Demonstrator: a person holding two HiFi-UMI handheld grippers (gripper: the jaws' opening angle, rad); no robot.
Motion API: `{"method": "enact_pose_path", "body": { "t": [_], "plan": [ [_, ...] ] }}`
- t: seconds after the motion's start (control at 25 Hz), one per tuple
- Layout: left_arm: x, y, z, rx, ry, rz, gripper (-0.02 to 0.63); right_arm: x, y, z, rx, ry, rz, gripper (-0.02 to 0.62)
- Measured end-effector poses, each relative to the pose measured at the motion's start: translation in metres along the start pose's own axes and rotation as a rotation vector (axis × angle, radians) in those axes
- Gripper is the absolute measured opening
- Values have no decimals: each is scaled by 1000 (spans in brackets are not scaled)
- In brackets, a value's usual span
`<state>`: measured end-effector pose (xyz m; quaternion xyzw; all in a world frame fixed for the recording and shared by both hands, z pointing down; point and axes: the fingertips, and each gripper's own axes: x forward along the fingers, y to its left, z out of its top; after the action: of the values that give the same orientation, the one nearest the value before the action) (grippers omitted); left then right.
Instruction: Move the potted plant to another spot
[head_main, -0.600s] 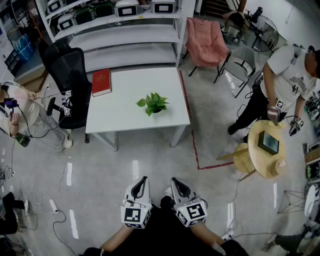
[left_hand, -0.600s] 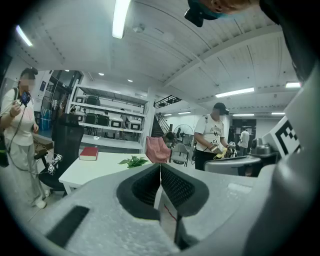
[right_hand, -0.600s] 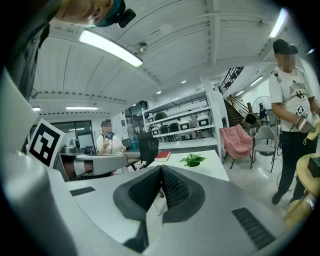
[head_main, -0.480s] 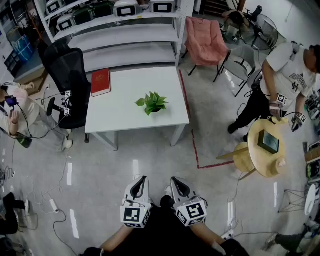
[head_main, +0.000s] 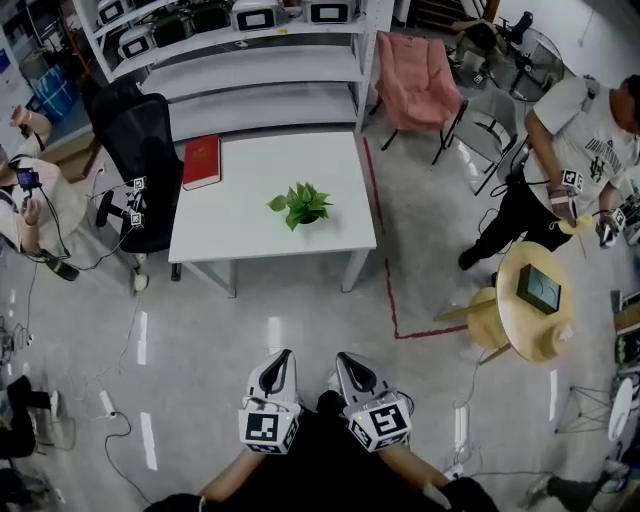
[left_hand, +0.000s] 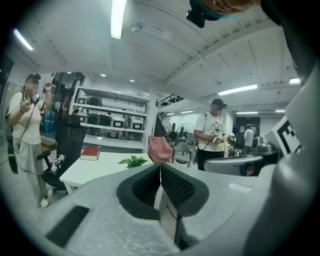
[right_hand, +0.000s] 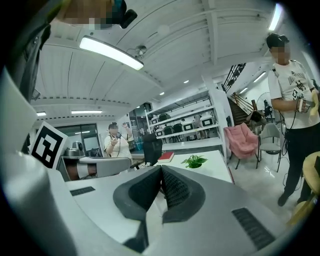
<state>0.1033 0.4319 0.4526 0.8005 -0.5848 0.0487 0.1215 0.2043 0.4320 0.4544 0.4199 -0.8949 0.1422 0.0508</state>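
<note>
Plant (head_main: 301, 204) sits on the bench (head_main: 230, 235), well apart from left gripper (head_main: 283, 356) and right gripper (head_main: 343, 358) — fingers (left_hand: 176, 186) pressed together, empty — fitting either awaiting pickup or already set down.

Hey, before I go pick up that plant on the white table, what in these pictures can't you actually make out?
1. Pot of the potted plant: head view, leaves mostly cover it; tiny in both gripper views.
2. Cover print of the red book: too small in every view.
3. The dark object on the round table: head view, too small to identify.
4. Part of the white table: left gripper view, behind the shut left claw.
</note>
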Motion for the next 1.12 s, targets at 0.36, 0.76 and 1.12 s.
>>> {"method": "enact_pose_path", "body": {
  "t": [0.36, 0.76, 1.12],
  "plan": [
    [7, -13, -4, -5, 1, 65, 18, 10, -26, 6, -19, -21, 53, 14],
    [43, 14, -9, -13, 25, 73, 18, 59, -42, 5, -13, 1, 53, 14],
    [110, 88, 11, -13, 36, 6, 18, 147, -62, 12, -8, 24, -36, 14]
  ]
}}
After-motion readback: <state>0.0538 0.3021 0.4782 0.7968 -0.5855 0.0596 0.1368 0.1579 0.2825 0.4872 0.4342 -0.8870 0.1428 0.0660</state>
